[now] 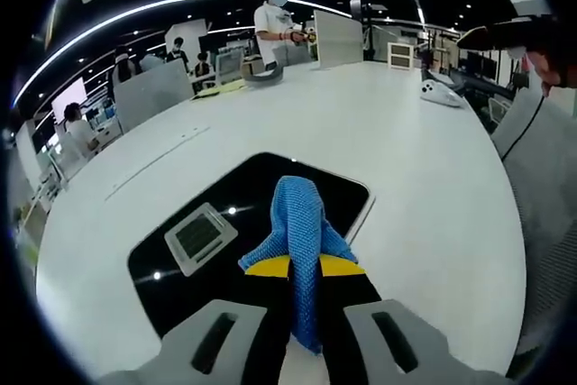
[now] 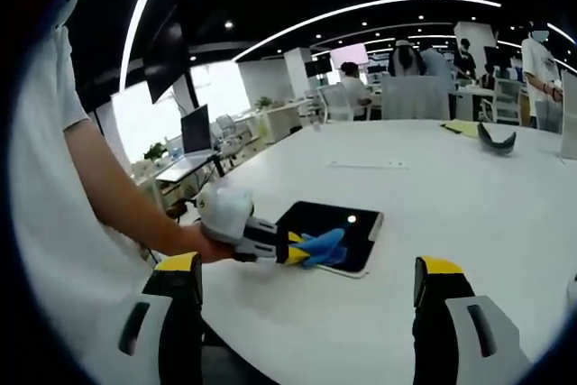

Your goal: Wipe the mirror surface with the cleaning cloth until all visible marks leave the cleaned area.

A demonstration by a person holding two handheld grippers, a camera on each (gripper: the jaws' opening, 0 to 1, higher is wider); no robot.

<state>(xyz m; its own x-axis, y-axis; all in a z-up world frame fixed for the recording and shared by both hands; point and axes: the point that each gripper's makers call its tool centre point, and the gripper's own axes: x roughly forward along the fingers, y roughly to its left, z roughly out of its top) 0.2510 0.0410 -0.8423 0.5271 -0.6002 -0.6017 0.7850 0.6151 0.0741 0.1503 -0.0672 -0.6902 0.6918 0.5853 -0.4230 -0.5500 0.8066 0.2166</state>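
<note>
On the white tabletop [image 1: 433, 187] lies the mirror [image 1: 180, 268], dark with ceiling reflections. The left hand-held gripper [image 1: 305, 288] pinches the blue cleaning cloth [image 1: 302, 223], draped onto the glass for wiping. The right gripper view adds the side angle: the cloth touching the mirror's near edge, while the right hand-held gripper [image 2: 306, 290] hangs spread, holding nothing.

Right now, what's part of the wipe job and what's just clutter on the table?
Job:
- mirror
- blue cloth, on the mirror
- left gripper, jaws shut on the cloth
- right gripper, jaws open, off the mirror

Clutter:
- white object
- dark curved object
- yellow sheet
</note>
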